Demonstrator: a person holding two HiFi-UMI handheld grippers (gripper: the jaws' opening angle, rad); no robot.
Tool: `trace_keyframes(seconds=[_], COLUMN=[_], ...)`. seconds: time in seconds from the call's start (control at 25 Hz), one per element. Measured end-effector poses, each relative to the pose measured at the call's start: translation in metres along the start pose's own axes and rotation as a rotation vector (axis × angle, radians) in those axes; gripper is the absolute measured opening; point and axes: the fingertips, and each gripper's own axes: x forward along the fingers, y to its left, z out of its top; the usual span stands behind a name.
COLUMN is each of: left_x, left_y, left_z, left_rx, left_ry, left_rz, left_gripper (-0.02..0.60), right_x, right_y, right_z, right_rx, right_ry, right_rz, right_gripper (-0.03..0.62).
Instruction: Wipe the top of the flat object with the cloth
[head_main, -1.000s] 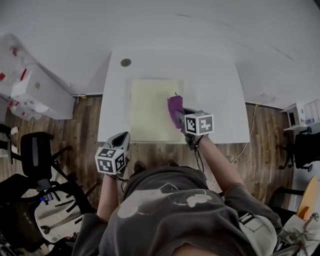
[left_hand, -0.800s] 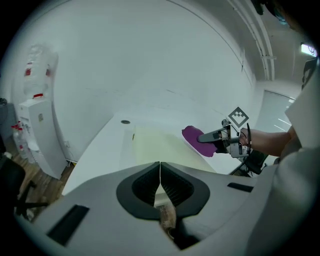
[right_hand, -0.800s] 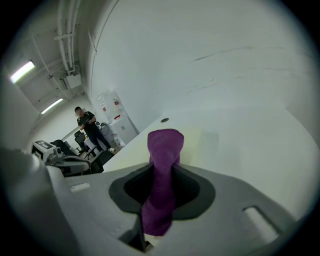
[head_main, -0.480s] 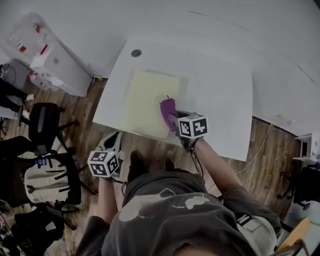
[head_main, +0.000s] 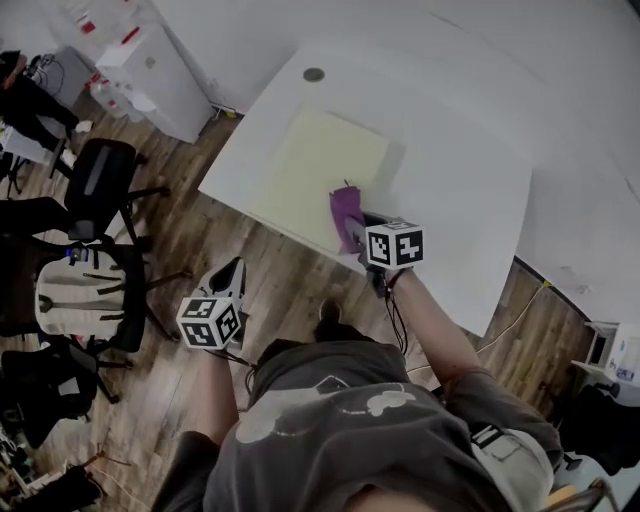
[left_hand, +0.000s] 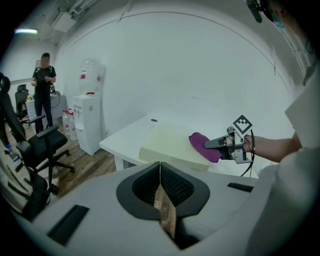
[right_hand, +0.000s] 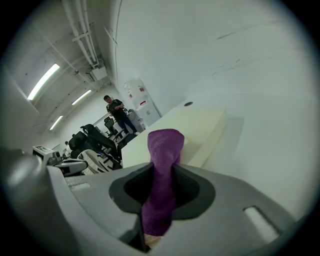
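Nearest you, your left gripper (head_main: 232, 268) hangs off the table's edge over the wooden floor. Its jaws are pressed together with nothing between them, and it takes no part in the wiping.

Ahead, your right gripper (head_main: 358, 230) has its jaws clamped on the purple cloth (head_main: 347, 212). The free end of the cloth sticks out forward and meets the pale yellow board (head_main: 315, 165) at its near edge, close to the right-hand corner.

The board lies flat on the white table (head_main: 455, 185), and nearly all of its top stretches away beyond the cloth toward the far left. I see no marks or streaks on it, so I cannot tell which parts are already wiped. Judging by where the cloth sits, you are at one end of a stroke, and the middle and far side are left to cover.
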Motion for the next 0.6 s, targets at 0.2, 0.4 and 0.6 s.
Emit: trace_keyframes(seconds=[0.2,0.4,0.6], left_x=[-0.038,-0.097,-0.159], left_y=[-0.011,-0.01,-0.018], left_z=[-0.018,-0.054,-0.1], left_rx=[-0.029,-0.064,-0.099], left_ry=[-0.059,-0.087,-0.101], left_rz=[0.052,0.088,0.109], left_gripper=[-0.002,-0.002,-0.002], right_x=[-0.003,-0.01,-0.034], right_y=[0.022,0.076,0.123], right_z=[0.011,0.014,-0.032], right_rx=[-0.011,-0.068,-0.098], right_ry=[-0.009,-0.044,-0.023], right_rz=[0.013,0.06,0.094], right_gripper=[0.094,0.094,0.094])
